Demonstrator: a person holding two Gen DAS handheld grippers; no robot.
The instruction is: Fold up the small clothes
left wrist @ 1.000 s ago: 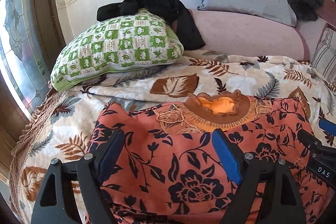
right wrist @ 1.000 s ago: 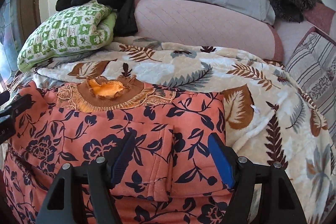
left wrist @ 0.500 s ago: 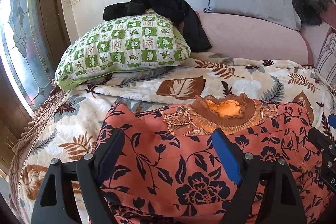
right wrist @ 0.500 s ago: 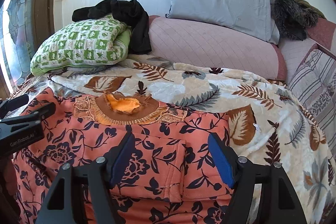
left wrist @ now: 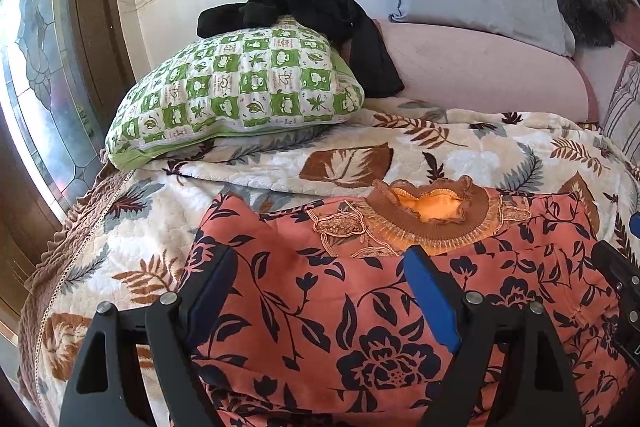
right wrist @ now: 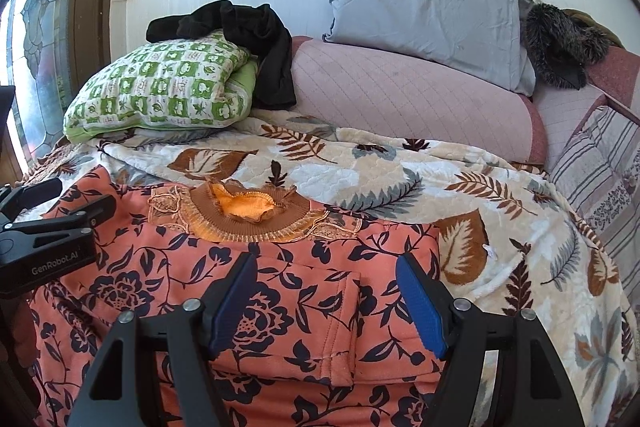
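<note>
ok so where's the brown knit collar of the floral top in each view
Left wrist view: the brown knit collar sits right of centre, just above the right finger of the left tongs.
Right wrist view: the collar sits left of centre, up and left of the right tongs.
Shared landmark: the green checked pillow, upper left in both.

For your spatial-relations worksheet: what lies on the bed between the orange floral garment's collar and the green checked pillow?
Only the leaf-print blanket, with nothing on it there. Both wrist views show it between the collar of the orange floral garment and the green checked pillow.
</note>
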